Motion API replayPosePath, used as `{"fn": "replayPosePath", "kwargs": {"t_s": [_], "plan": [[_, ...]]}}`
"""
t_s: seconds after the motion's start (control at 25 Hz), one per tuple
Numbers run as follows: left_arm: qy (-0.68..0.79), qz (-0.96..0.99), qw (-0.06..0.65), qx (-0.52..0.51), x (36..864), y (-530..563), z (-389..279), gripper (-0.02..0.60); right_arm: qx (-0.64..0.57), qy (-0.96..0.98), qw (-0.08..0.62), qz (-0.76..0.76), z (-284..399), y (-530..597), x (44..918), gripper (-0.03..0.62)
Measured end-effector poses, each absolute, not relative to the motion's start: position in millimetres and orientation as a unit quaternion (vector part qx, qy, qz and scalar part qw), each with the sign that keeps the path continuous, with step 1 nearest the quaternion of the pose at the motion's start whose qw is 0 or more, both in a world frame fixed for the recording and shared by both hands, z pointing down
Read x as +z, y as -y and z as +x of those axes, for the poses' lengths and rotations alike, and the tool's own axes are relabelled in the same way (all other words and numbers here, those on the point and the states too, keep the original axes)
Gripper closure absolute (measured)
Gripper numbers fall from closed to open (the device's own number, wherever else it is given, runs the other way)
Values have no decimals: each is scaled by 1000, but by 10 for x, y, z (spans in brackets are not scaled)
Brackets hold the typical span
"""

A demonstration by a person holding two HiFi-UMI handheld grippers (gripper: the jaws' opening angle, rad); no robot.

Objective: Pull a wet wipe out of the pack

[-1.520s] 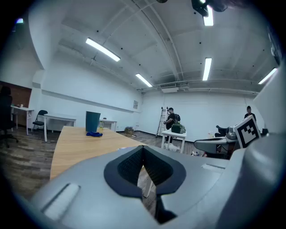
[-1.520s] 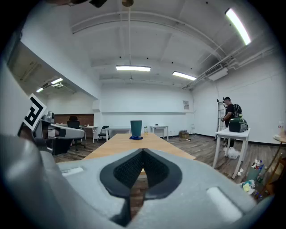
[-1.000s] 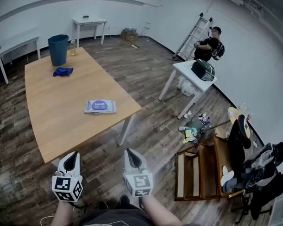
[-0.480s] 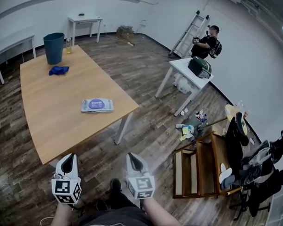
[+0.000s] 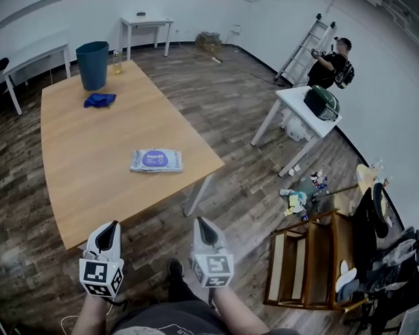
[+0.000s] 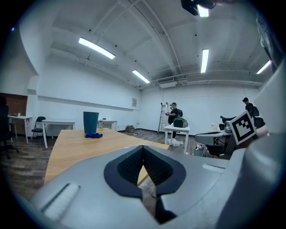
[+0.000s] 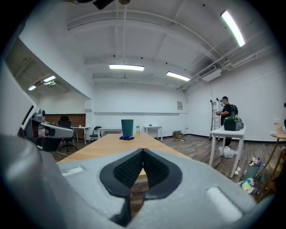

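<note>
A flat pack of wet wipes [image 5: 156, 160] with a purple label lies on the wooden table [image 5: 79, 166], near its right edge. Both grippers hang short of the table's near end, over the floor, far from the pack. My left gripper [image 5: 112, 226] is shut, its tips meeting with nothing between them. My right gripper [image 5: 200, 222] is also shut and empty. In the left gripper view the shut left gripper [image 6: 143, 146] points level at the table's edge [image 6: 71, 150]. In the right gripper view the shut right gripper [image 7: 143, 150] does likewise and the pack is hidden behind its jaws.
A blue bin [image 5: 93, 64] and a blue cloth [image 5: 99, 100] sit at the table's far end. A white side table [image 5: 304, 112] with a green bag stands to the right, a person [image 5: 333, 65] by a ladder beyond. A wooden rack [image 5: 309, 259] and clutter lie at right.
The view has shifted and both grippers have come slightly toward the table's near end. The jaws stay shut. The pack has not moved.
</note>
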State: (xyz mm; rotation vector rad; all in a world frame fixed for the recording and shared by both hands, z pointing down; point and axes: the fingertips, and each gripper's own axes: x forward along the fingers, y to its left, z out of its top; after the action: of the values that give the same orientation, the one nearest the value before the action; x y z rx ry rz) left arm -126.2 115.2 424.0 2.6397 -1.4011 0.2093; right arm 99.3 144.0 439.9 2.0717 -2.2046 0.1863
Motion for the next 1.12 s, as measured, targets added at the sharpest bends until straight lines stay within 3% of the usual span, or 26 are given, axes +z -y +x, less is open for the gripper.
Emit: {"fn": "replayPosePath", "kwargs": {"t_s": [0.6, 1.12], "plan": [[519, 846, 69, 101, 4356, -22, -809, 563, 88, 803, 69, 585, 1226, -100, 4537, 602], [536, 831, 80, 129, 4501, 330, -761, 563, 100, 838, 111, 526, 1148, 376, 4770, 602]]}}
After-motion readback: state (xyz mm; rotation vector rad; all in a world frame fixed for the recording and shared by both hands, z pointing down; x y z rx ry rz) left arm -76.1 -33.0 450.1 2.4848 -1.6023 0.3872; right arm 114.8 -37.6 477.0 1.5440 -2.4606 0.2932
